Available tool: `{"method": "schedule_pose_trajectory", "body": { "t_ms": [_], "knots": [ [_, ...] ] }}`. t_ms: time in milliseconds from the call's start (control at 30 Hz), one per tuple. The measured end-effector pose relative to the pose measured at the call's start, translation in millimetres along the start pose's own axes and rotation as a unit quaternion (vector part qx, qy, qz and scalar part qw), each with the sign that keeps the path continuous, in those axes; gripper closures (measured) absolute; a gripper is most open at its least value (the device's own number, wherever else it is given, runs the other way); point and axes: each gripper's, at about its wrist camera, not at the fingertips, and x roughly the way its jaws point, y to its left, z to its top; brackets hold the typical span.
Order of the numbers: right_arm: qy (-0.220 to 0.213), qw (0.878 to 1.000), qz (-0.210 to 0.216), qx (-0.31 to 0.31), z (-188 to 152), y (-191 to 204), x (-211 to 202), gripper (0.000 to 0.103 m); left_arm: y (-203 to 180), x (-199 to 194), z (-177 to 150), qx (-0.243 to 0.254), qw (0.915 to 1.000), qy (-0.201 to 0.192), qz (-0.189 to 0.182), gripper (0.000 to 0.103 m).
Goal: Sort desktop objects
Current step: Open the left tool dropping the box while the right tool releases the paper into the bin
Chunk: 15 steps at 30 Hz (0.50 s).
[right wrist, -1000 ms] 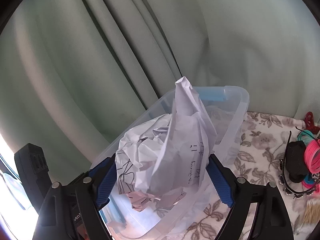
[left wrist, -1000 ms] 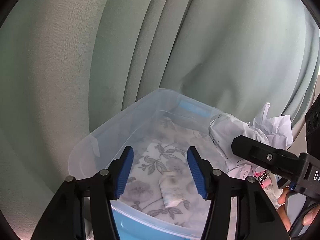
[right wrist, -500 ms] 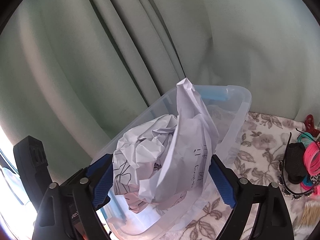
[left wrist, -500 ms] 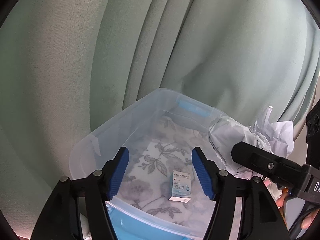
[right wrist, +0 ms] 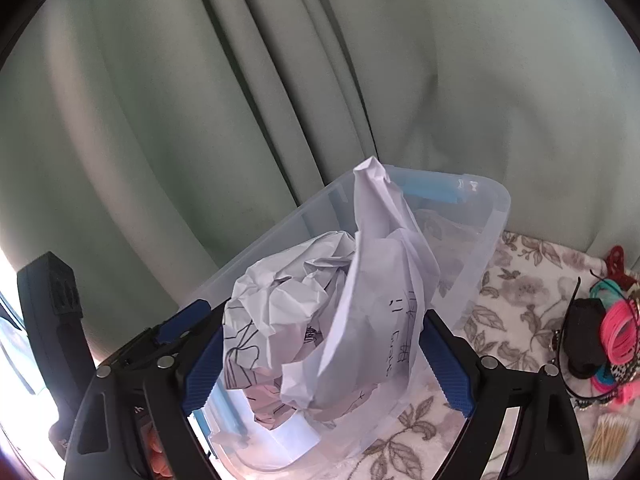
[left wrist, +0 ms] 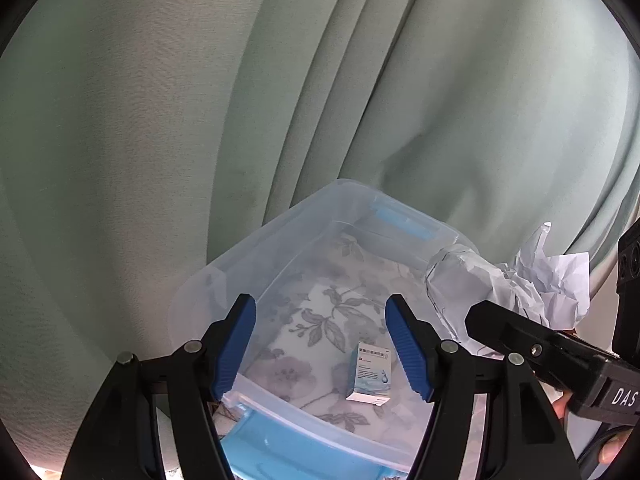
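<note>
My right claw [right wrist: 324, 356] is clamped on a crumpled paper wad [right wrist: 320, 320], held over the clear bin's [left wrist: 280, 232] rim, I judge to drop it in. 1 small white box [left wrist: 370, 376] lies on the bin floor. My left claw [left wrist: 322, 344] is spread and empty, angled down above the bin.

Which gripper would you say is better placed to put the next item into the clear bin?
Right: the right gripper already grips the crumpled paper at the clear bin. The left gripper is open and empty.
</note>
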Motion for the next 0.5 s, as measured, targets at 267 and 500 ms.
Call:
{"method": "schedule_pose_trajectory", "body": {
  "t_ms": [267, 500],
  "knots": [
    [0.005, 1.000, -0.010, -0.015, 0, 3, -5, 0.009, 5, -1, 0, -0.006, 1.0000, -0.003, -0.001, 0.035],
    [0.008, 1.000, -0.016, -0.018, -1, 1, -12, 0.003, 8, -3, 0, -0.008, 0.9999, -0.005, -0.005, 0.035]
  ]
}}
